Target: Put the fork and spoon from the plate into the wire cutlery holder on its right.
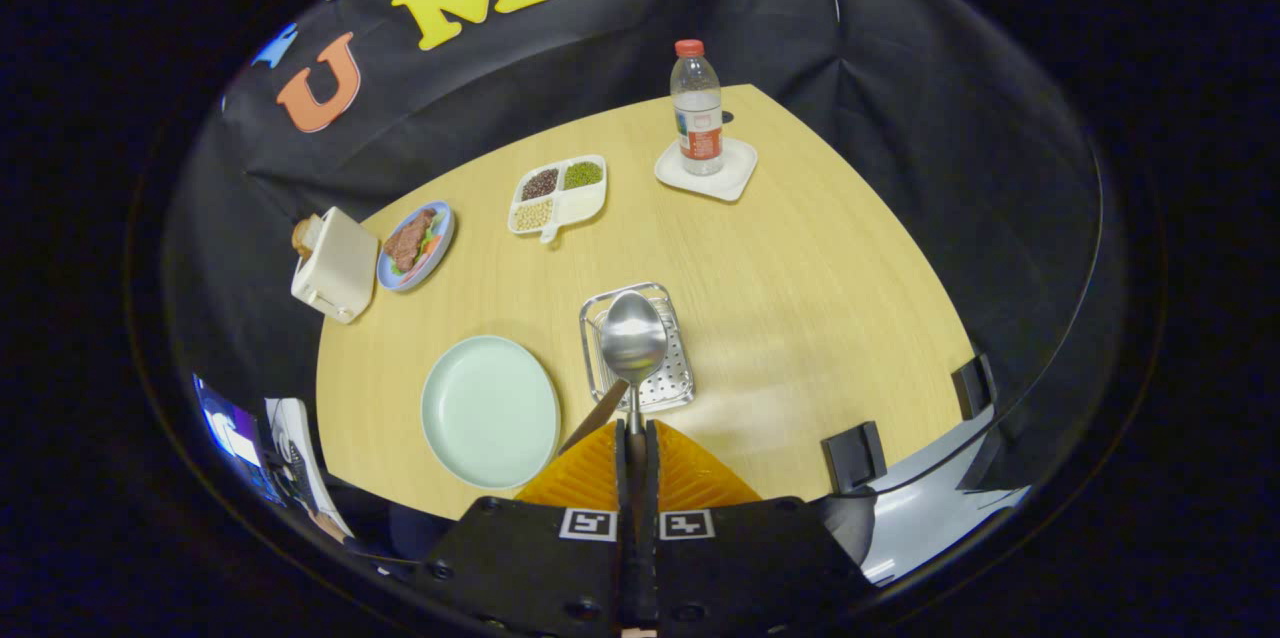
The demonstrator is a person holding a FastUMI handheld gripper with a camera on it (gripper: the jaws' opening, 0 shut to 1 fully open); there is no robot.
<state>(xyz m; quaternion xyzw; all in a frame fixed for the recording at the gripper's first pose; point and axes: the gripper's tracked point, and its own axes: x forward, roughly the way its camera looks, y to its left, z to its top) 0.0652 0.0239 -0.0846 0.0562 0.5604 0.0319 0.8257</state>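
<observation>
Gripper (pixel 636 438) pinched the spoon (pixel 632 340) by its handle, orange fingers (pixel 585 478) pressed together on it. Bowl pointed forward, held high over the wire cutlery holder (pixel 670 388), presumably so the handle could go down into the basket. Pale green plate (pixel 489 411) sat bare just left of the holder. A slim handle (pixel 597 415), likely the fork's, slanted out beside the left finger; could not tell what it rested in.
</observation>
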